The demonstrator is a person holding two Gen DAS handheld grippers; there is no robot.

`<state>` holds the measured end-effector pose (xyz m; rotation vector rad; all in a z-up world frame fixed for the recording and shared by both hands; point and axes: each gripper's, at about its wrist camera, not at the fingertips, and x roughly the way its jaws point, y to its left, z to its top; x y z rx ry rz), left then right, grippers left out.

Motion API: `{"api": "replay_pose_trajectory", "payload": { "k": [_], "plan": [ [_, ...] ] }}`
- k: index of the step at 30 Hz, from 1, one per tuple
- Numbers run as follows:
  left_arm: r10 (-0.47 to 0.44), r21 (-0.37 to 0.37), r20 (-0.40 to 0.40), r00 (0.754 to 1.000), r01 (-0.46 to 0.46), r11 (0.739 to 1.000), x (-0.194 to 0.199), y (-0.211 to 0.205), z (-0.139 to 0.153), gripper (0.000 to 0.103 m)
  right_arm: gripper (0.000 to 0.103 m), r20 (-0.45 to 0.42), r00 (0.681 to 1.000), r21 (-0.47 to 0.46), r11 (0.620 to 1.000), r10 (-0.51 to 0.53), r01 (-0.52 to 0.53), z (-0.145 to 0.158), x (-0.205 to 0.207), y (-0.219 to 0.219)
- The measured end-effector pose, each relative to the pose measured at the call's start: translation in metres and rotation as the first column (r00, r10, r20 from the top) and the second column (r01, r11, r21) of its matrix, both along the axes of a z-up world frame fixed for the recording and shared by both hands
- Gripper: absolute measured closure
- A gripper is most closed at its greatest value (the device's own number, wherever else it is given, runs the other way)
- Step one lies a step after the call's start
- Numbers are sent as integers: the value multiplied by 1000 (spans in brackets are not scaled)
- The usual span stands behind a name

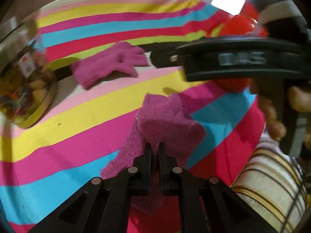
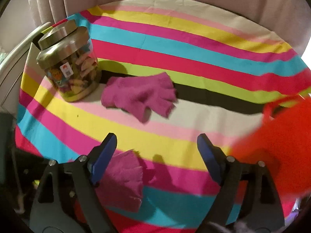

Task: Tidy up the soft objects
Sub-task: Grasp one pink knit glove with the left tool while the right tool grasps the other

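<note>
Two magenta knit gloves are on a round table with a striped cloth. My left gripper is shut on the near glove, which hangs from its fingers above the cloth. This glove also shows in the right wrist view, low and left of centre. The far glove lies flat mid-table; it also shows in the left wrist view. My right gripper is open and empty, held above the near half of the table. Its body crosses the left wrist view.
A clear jar with a metal lid full of small items stands at the table's left; it also shows in the left wrist view. A red container sits at the right edge. Curtains hang behind. A striped towel lies at lower right.
</note>
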<state>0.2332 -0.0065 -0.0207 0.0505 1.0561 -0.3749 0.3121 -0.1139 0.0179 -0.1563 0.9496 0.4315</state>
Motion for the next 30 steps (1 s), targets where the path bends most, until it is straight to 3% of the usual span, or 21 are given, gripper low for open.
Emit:
{"api": "replay_pose_trajectory", "payload": {
  "k": [11, 17, 23, 26, 27, 30],
  "plan": [
    [216, -62, 37, 976, -214, 975, -15, 49, 15, 97, 15, -30, 989, -38, 988, 145, -147, -45, 50, 56],
    [326, -109, 54, 944, -319, 941, -20, 74, 23, 97, 11, -39, 989, -71, 986, 146, -148, -63, 72, 69],
    [360, -133, 62, 931, -350, 927, -19, 79, 24, 97, 15, -2, 990, -66, 988, 142, -142, -65, 81, 77],
    [368, -135, 63, 928, -357, 924, -18, 78, 22, 97, 47, 19, 988, -54, 987, 153, -152, -60, 80, 78],
    [371, -135, 63, 927, -360, 923, -19, 77, 22, 97, 64, 22, 989, -55, 988, 148, -147, -59, 81, 78],
    [379, -134, 63, 923, -368, 920, -21, 78, 22, 97, 84, 10, 992, -23, 992, 124, -123, -58, 87, 73]
  ]
}}
